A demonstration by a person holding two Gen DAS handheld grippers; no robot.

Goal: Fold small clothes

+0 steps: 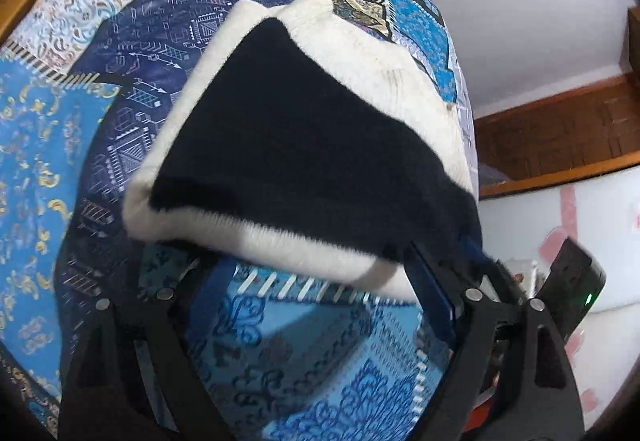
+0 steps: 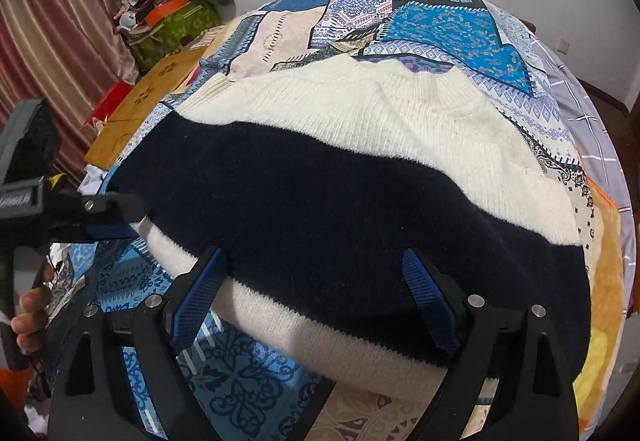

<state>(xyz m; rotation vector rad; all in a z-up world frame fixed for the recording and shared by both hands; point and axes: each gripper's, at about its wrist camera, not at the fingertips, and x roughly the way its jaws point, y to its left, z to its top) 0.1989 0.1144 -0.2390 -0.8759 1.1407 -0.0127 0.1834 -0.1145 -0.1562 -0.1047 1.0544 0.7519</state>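
Both grippers stand apart at the near hem of the sweater [image 2: 320, 177] on the bedspread [image 2: 440, 21]: left gripper [image 1: 332, 273], right gripper [image 2: 316, 281]; pinch both corners evenly before lifting

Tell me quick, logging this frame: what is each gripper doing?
Left gripper: open, jaws spread at the sweater's near edge, holding nothing.
Right gripper: open, jaws spread over the sweater's hem, not holding it.
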